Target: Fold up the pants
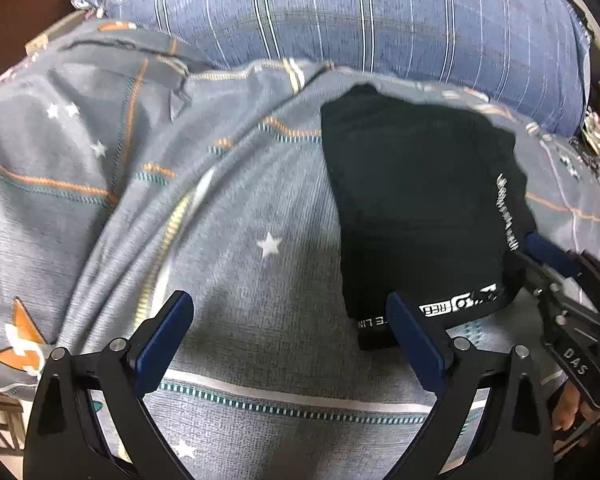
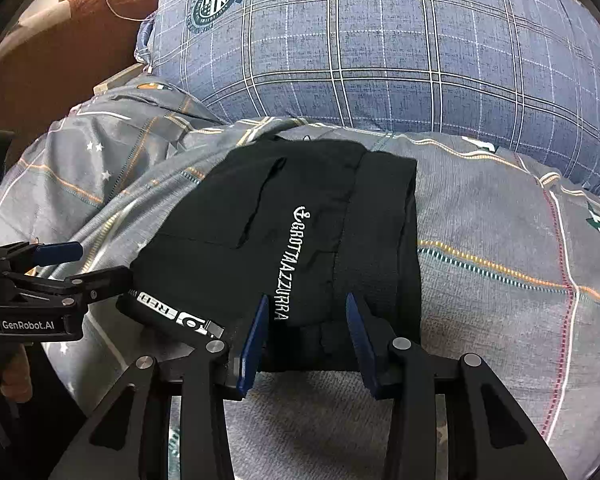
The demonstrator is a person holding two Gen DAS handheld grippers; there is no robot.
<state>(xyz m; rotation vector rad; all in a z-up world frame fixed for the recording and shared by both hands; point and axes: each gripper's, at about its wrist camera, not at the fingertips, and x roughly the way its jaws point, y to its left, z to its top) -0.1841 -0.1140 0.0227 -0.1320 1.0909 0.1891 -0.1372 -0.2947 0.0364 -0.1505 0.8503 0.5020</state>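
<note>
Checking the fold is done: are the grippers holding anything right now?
Nothing held. Left gripper is open over the bedsheet; right gripper straddles the folded black pants unclamped.

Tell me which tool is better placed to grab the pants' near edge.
Right. The right tool straddles the pants' near edge, jaws open. The left tool hangs over bare bedding beside them.

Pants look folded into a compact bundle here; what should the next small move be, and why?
Probably lift both grippers clear. The black pants already lie as a compact layered stack on the grey bedspread; the left gripper is open over bare bedding, and the right gripper straddles the near edge without pinching.
</note>
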